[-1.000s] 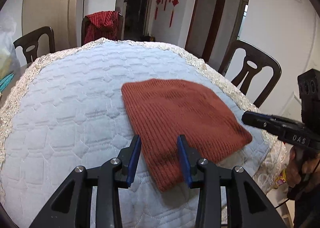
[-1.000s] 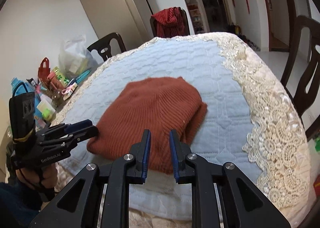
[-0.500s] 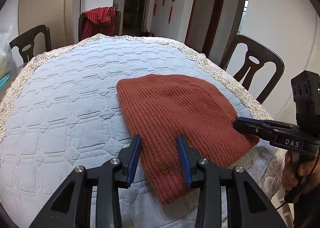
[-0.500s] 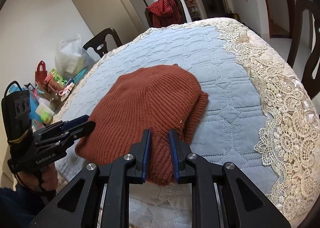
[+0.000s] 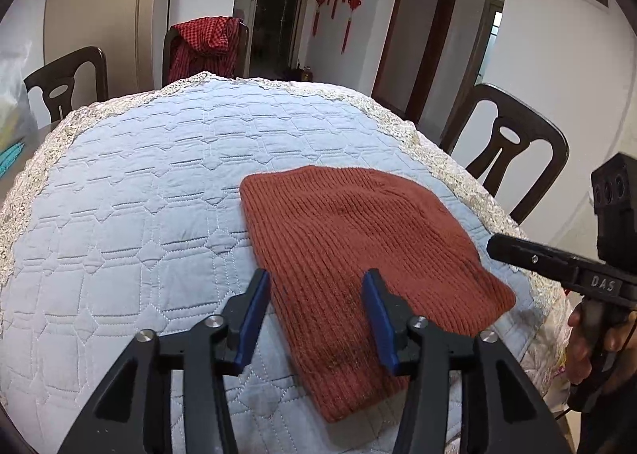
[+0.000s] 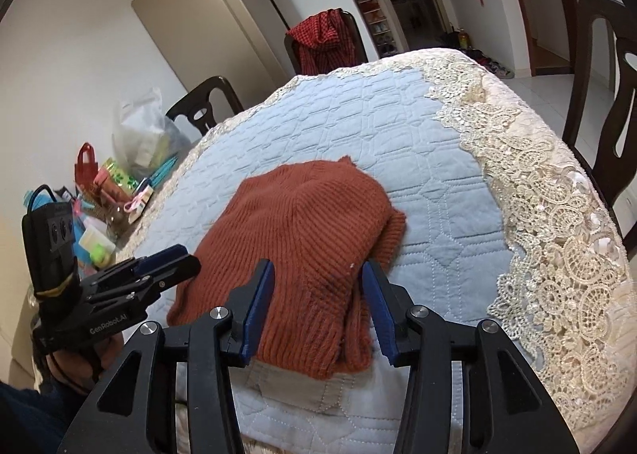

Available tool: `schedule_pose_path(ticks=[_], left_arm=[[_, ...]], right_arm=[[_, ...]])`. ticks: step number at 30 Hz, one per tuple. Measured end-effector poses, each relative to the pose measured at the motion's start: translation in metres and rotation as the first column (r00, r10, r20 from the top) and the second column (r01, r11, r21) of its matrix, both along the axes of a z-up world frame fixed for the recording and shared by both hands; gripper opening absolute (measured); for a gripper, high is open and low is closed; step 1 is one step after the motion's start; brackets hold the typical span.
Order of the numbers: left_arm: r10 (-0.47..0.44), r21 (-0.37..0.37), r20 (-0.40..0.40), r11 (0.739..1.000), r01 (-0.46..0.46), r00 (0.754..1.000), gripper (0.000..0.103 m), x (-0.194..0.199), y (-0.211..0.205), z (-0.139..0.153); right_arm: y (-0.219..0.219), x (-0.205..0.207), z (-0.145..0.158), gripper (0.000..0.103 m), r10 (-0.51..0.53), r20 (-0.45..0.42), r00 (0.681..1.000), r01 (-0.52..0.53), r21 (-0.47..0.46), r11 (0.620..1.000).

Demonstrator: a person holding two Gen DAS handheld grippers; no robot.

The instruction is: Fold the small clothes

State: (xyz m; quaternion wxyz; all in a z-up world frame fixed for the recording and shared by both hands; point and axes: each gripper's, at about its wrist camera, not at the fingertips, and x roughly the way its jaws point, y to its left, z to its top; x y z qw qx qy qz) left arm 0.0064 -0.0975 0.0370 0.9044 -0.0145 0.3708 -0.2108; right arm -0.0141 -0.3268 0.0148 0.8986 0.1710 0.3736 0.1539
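Quilted pale-blue cloth with a lace border covers the dining table [image 5: 119, 215], and on it, toward the near right edge, the rust-red knitted garment [image 5: 350, 255] is laid. It appears already folded at least once: in the right wrist view a doubled layer is seen at its 3 o'clock side [image 6: 392, 231] and stacked edges at its near end, so the work is judged well advanced, with perhaps 1 more fold or a final smoothing left. The left gripper [image 5: 316, 312] is held spread, empty, above the garment's near left corner; the right gripper [image 6: 318, 300] is likewise spread wide over the near hem, nothing pinched. "DAS" is read on the right gripper's body at 3 o'clock in the left view, and "GenRobot.AI" on the left gripper's body at 8 o'clock in the right view.
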Motion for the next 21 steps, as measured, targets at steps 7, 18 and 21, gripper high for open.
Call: schedule_pose_path(ticks=[7, 18, 21], left_arm=[[0.03, -0.104, -0.08, 0.994, -0.039, 0.996, 0.058, 0.021, 0.018, -0.013], [-0.017, -0.247, -0.181, 0.969, -0.029, 0.983, 0.065, 0.037, 0.025, -0.036], [-0.033, -0.266, -0.195, 0.964, -0.021, 0.98, 0.066, 0.04, 0.023, -0.04]], right_arm=[[-0.014, 0.01, -0.016, 0.047, -0.032, -0.057, 0.998, 0.035, 0.056, 0.998], [-0.03, 0.022, -0.037, 0.047, -0.009, -0.125, 0.992, 0.031, 0.179, 0.983], [-0.031, 0.026, -0.038, 0.047, 0.003, -0.129, 0.992, 0.023, 0.197, 0.98]])
